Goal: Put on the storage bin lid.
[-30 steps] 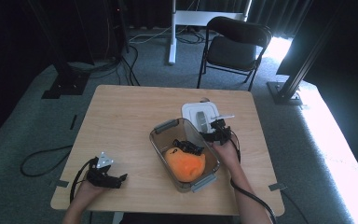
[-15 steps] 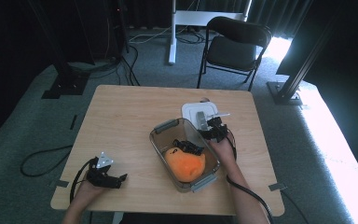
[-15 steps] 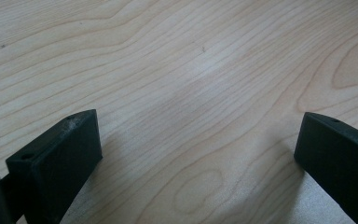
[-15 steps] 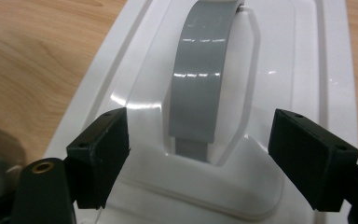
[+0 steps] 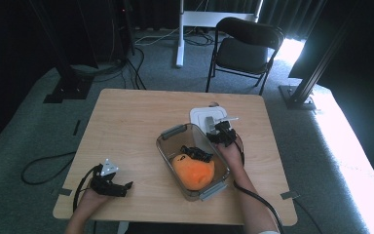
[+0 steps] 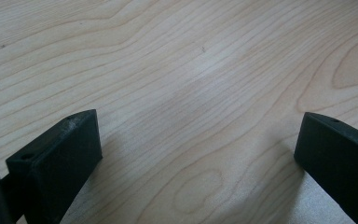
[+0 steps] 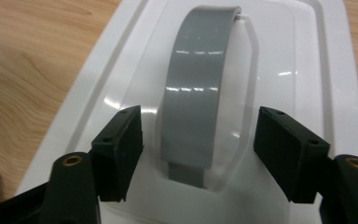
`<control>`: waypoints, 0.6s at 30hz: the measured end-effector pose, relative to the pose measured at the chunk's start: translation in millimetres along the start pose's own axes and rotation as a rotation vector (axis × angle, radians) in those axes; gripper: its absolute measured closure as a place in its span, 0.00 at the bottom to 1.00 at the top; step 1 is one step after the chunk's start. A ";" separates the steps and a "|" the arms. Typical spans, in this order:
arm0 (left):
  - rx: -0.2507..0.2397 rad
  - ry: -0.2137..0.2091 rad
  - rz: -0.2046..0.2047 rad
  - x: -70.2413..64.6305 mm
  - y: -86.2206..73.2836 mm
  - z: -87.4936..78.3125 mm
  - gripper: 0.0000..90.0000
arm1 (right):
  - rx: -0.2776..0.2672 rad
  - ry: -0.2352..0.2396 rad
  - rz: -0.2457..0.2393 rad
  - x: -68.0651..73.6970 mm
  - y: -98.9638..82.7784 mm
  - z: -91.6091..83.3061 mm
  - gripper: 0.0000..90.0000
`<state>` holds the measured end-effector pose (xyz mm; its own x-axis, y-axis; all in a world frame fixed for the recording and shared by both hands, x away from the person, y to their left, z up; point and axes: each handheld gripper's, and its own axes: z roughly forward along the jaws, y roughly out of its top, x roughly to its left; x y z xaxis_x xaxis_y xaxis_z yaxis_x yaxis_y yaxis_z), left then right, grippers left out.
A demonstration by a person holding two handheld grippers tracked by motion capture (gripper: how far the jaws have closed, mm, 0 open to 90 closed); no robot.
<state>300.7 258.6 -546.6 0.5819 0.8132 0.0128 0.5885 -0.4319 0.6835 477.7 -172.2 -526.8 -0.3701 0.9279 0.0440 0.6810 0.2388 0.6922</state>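
A white lid (image 5: 200, 115) lies flat on the table behind a clear plastic bin (image 5: 168, 132). The lid (image 7: 307, 56) has a grey strap handle (image 7: 196, 98) along its middle. My right gripper (image 7: 198, 140) hovers over it with one jaw on each side of the handle. Its jaws have just been closing, but a gap still shows on both sides, so it is open. From above, the right gripper (image 5: 216, 128) sits at the lid's near edge. My left gripper (image 5: 125, 186) rests at the table's front left, open over bare wood (image 6: 196, 70).
The bin holds a soft orange thing (image 5: 193, 171) and a black tangled item (image 5: 197, 153). Its grey latches (image 5: 210, 191) stick out at both ends. A chair (image 5: 246, 51) and stand legs are on the floor beyond the table's far edge.
The right hand has edged slightly left, closer over the lid. The left hand and the bin have stayed where they were.
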 end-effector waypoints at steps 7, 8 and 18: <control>0.000 0.000 0.000 -0.1 0.0 0.0 0.01 | -0.016 -0.007 -0.003 -1.4 2.5 3.1 0.45; 0.000 0.000 0.000 -0.1 0.0 0.0 0.01 | -0.019 -0.009 -0.012 -1.7 2.4 3.1 0.49; 0.000 0.000 -0.001 -0.1 0.0 0.0 0.01 | -0.017 -0.012 -0.022 -4.1 0.5 2.8 0.74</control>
<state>300.6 258.6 -546.6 0.5815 0.8134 0.0125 0.5886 -0.4313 0.6838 481.3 -175.1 -528.7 -0.3768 0.9261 0.0202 0.6620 0.2540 0.7051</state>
